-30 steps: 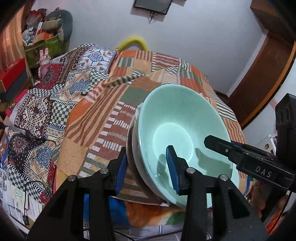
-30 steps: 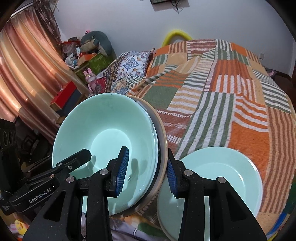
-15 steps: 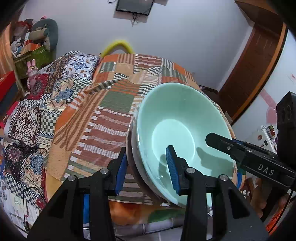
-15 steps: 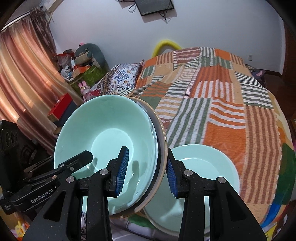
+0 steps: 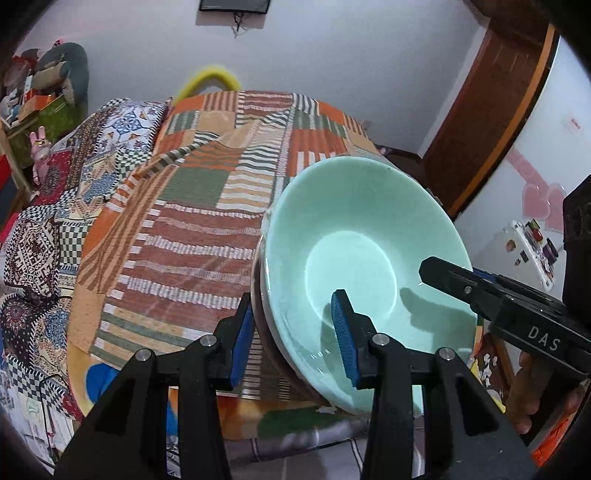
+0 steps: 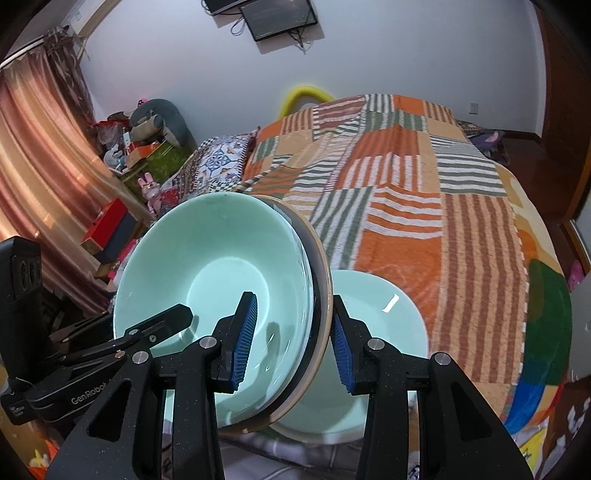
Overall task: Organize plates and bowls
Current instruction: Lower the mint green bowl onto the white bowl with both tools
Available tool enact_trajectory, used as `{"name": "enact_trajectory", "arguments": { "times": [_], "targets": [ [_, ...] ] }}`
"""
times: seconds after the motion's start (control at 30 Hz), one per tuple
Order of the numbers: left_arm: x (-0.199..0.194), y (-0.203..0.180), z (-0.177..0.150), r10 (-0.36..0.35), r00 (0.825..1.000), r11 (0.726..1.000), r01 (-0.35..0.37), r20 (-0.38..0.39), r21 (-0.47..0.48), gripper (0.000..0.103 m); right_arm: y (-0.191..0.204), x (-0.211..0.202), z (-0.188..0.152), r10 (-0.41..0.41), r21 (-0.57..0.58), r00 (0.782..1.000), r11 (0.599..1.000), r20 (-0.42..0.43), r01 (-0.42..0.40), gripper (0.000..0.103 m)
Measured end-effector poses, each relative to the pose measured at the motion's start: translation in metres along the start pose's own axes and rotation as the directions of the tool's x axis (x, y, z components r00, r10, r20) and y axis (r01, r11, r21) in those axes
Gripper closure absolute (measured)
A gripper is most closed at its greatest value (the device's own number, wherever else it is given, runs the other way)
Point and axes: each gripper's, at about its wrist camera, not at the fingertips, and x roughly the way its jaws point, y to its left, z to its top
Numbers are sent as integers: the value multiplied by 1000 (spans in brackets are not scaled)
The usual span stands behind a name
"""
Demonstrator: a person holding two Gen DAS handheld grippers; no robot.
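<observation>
bedroom, patchwork bedspread (image 6: 424,192): stacked bowls held by two grippers.

item 1: mint green bowl (image 5: 362,251), nested in a stack (image 6: 317,295) with a darker, tan-rimmed dish under it; stack is tilted and held up above the near edge of the bed. item 2: left gripper (image 5: 295,339), clamped on the stack's left rim, one blue pad inside the bowl, one outside. item 3: right gripper (image 6: 291,339), clamped on the opposite rim the same way. item 4: mint green plate (image 6: 384,317), lying flat on the bedspread just beside and partly behind the stack. backdrop: white wall (image 5: 332,55), striped curtain (image 6: 40,147), wall screen (image 6: 277,18).
</observation>
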Motion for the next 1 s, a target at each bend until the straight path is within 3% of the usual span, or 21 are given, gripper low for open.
{"name": "enact_trajectory", "arguments": {
  "times": [0.53,1.0],
  "targets": [
    [46,-24,-9,-16,993,998,22,-115,51,62,-37,-1,-22,-48,83,998,995,-48,52,67],
    [77,-23,-15,-8,982,998,19,-190,59,62,-51,15,-29,-60,115,993,991,-102,72,67]
  ]
}}
